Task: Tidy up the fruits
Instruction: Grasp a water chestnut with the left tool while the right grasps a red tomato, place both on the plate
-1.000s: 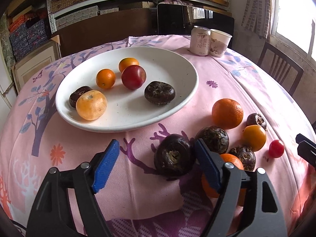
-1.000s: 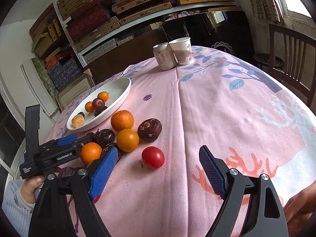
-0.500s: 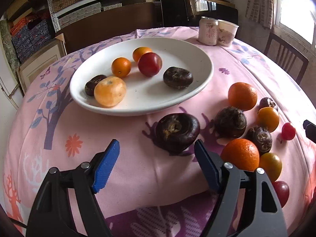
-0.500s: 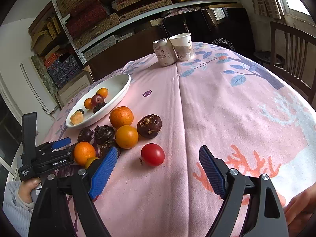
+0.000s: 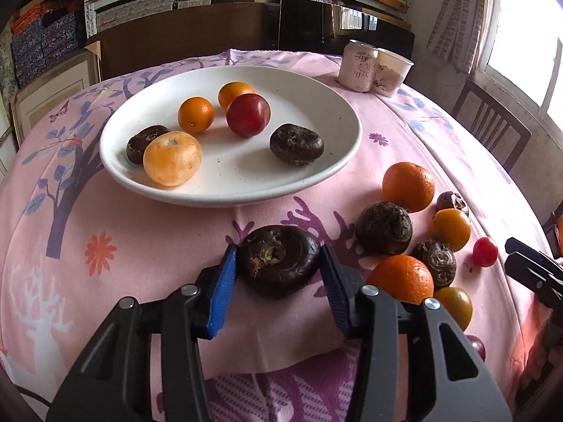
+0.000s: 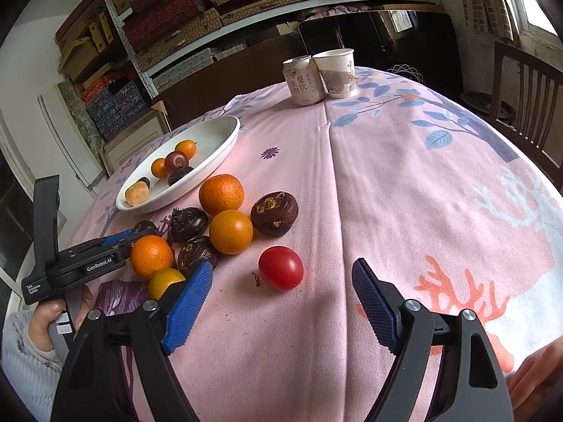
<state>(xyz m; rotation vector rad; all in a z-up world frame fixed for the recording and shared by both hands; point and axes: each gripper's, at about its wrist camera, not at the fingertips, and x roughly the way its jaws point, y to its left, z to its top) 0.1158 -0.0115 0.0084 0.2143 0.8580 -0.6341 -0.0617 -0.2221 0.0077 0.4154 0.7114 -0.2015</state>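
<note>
The table [image 5: 147, 246] wears a pink cloth patterned with purple trees, blue leaves and orange flowers. The plate [image 5: 323, 172] is plain white. A dark brown water chestnut [image 5: 278, 260] sits between blue fingers [image 5: 222, 288]; a tomato [image 6: 280, 268] is glossy red.

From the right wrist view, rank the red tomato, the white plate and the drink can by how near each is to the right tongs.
1. Red tomato: on the cloth just ahead of the right tongs, between the open jaws' line.
2. White plate: farther back, to the left.
3. Drink can: farthest, at the table's far edge beside a paper cup.
</note>
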